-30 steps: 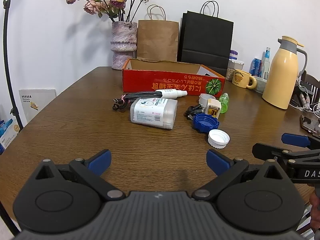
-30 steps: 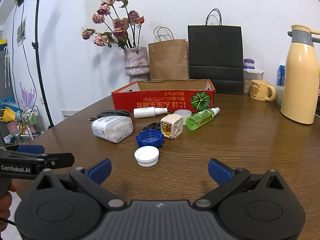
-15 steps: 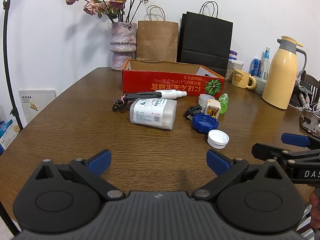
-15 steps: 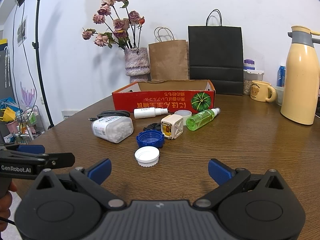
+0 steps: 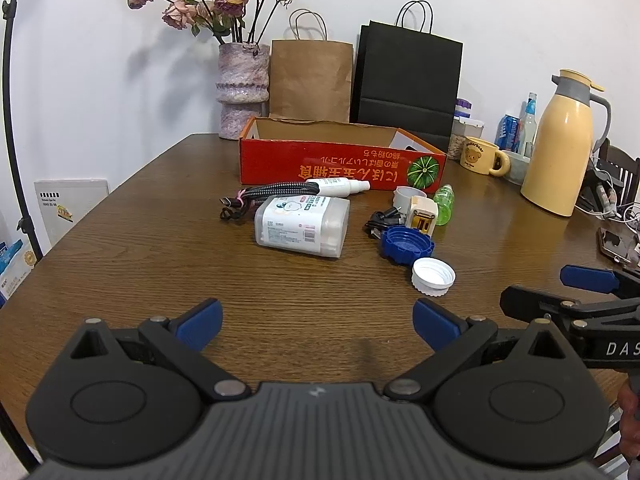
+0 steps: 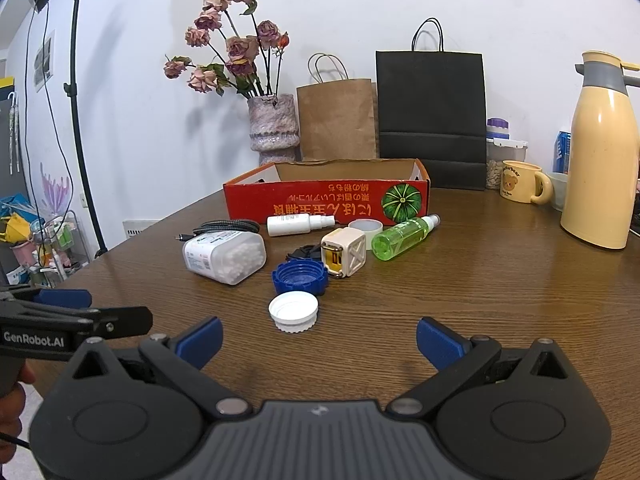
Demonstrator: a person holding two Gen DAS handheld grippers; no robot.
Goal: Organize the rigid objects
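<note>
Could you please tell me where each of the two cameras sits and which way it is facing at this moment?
Left wrist: rides on the left gripper, low over the table's near edge, facing the red box; its own open blue fingers show, the right gripper at right.
Right wrist: rides on the right gripper, facing the same way from further right; its open fingers show, the left gripper and a hand at left.
Shared: red box, white cap, blue cap, green bottle.

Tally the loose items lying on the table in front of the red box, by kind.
Caps: 2 (blue, white)
Bottles: 2 (green, white)
Cables: 2 (braided, black)
Swab box: 1
Charger: 1
Tape roll: 1
Total: 9
</note>
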